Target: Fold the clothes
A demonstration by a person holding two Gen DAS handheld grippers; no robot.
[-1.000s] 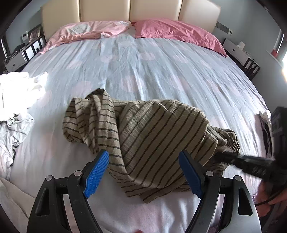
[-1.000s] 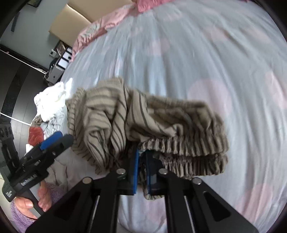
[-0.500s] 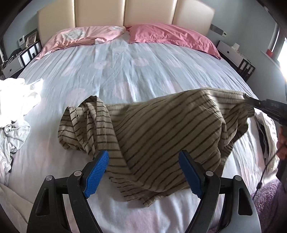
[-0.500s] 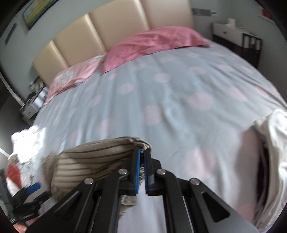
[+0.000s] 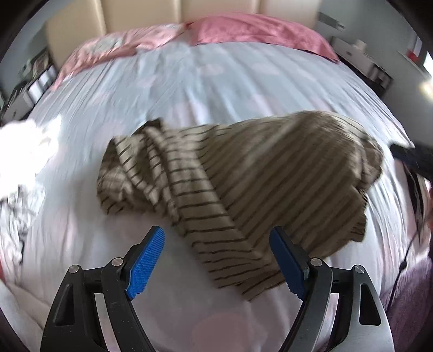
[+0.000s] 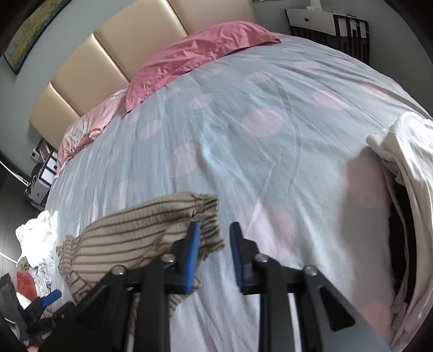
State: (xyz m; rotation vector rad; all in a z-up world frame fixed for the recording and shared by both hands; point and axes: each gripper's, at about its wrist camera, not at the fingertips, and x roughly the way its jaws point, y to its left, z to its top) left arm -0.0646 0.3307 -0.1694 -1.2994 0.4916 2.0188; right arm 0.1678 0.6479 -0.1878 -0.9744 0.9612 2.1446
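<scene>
A tan garment with dark stripes (image 5: 257,176) lies spread across the pale dotted bed sheet (image 5: 189,89). Its left part is still bunched. My left gripper (image 5: 216,260) hovers open over the garment's near corner, with cloth showing between the blue pads and neither pad touching it. My right gripper (image 6: 213,257) is opening. The garment's gathered hem (image 6: 205,216) lies by its left pad and has slipped out of the grip. In the left wrist view the right gripper (image 5: 414,157) shows as a dark blur at the garment's right end.
A heap of white clothes (image 5: 24,143) lies at the bed's left edge. A stack of light and dark clothes (image 6: 406,189) sits at the right edge. Pink pillows (image 5: 257,27) line the padded headboard. A nightstand (image 6: 324,21) stands beyond the bed's right side.
The right gripper dragged the garment's hem out to the right, stretching the cloth flat, and its jaws have parted off the hem. The left gripper sank a little.
</scene>
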